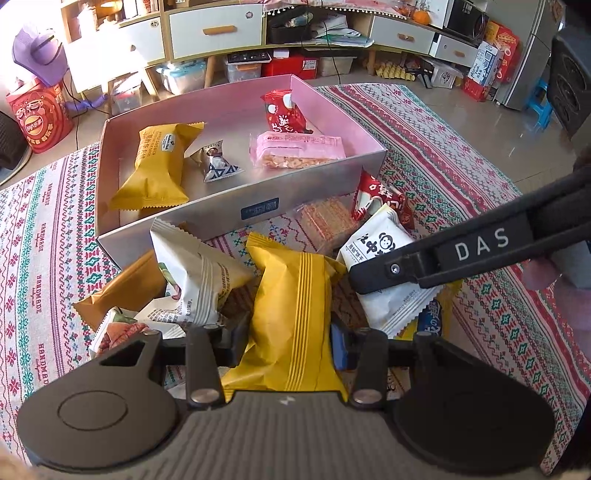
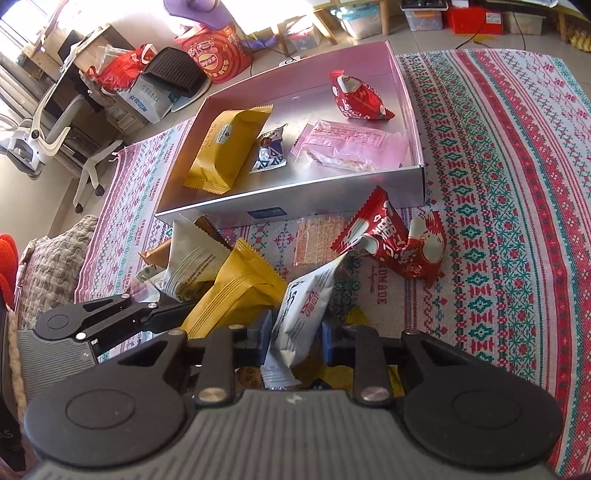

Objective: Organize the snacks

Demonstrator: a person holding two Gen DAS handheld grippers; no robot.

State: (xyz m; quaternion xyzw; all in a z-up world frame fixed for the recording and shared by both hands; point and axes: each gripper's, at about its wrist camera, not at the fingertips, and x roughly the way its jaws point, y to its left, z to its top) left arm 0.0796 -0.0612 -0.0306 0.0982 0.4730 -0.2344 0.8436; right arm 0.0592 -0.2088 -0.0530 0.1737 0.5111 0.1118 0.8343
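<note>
An open silver box [image 1: 221,210] with a pink inside holds a yellow packet [image 1: 155,170], a small silver-blue packet [image 1: 218,162], a pink packet [image 1: 295,147] and a red packet [image 1: 284,110]. Loose snacks are piled in front of it on the cloth. My left gripper [image 1: 288,343] is shut on a yellow packet [image 1: 291,306] in that pile. My right gripper [image 2: 295,339] is shut on a white packet with blue print [image 2: 306,295], tilted upright beside the yellow one [image 2: 236,291]. In the left wrist view one of its fingers [image 1: 406,266] lies over the white packet [image 1: 384,251].
The pile also holds a white packet [image 1: 195,273], a brown packet [image 1: 122,288], two red packets [image 2: 391,240] and a clear wafer packet [image 2: 317,236]. A patterned tablecloth [image 2: 498,221] covers the table. Cabinets [image 1: 218,29], bins and bags stand on the floor beyond.
</note>
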